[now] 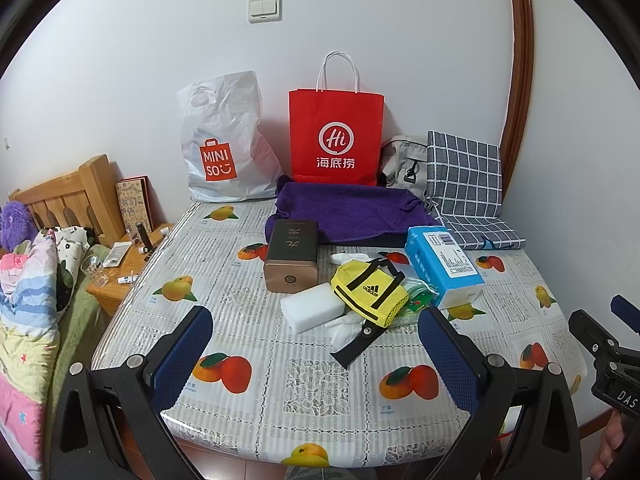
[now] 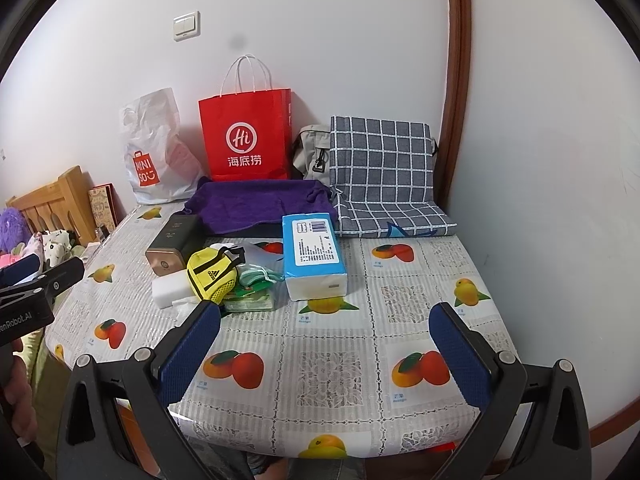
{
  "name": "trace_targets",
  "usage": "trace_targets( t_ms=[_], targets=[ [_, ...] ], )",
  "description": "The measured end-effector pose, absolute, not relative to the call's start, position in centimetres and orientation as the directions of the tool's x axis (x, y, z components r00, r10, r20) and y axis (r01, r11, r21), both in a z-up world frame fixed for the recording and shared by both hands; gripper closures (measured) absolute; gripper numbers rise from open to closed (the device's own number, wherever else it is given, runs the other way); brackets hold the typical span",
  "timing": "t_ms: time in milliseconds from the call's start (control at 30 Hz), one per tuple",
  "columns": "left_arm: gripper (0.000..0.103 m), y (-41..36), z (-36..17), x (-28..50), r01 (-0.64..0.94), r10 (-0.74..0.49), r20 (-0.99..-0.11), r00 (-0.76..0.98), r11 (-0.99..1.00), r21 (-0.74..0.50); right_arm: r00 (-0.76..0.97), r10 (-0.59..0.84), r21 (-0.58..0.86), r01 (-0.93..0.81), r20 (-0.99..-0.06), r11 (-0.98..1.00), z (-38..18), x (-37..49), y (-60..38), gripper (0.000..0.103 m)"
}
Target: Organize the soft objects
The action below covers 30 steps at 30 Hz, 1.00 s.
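Left gripper, right gripper: both spread wide, empty, lower frame. Nothing grasped yet. Yellow pouch, white sponge clustered mid-frame. Next likely: reach, pinch pouch.

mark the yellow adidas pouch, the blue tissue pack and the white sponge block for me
yellow adidas pouch point(image 1: 370, 290), left wrist view, on the logo panel.
blue tissue pack point(image 2: 313, 248), right wrist view, on the printed top face.
white sponge block point(image 1: 312, 306), left wrist view, middle of its top face.
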State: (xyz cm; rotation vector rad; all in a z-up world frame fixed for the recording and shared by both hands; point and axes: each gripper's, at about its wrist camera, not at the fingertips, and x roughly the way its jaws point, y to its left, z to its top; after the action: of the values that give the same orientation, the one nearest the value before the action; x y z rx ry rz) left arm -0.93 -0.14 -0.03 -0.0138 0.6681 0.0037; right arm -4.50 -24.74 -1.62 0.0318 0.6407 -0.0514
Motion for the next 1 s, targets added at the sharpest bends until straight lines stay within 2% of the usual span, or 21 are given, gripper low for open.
trace_targets(
  t_ms=[1000],
  targets=[
    [0.0, 0.04, 0.71, -0.63, 0.001, -0.003, -0.617, 0.787, 1.0, -0.004, 0.806, -0.02, 0.019, 0.039, -0.591, 0.999, -1.44, -4.03, -23.98, 0.0]
  ],
)
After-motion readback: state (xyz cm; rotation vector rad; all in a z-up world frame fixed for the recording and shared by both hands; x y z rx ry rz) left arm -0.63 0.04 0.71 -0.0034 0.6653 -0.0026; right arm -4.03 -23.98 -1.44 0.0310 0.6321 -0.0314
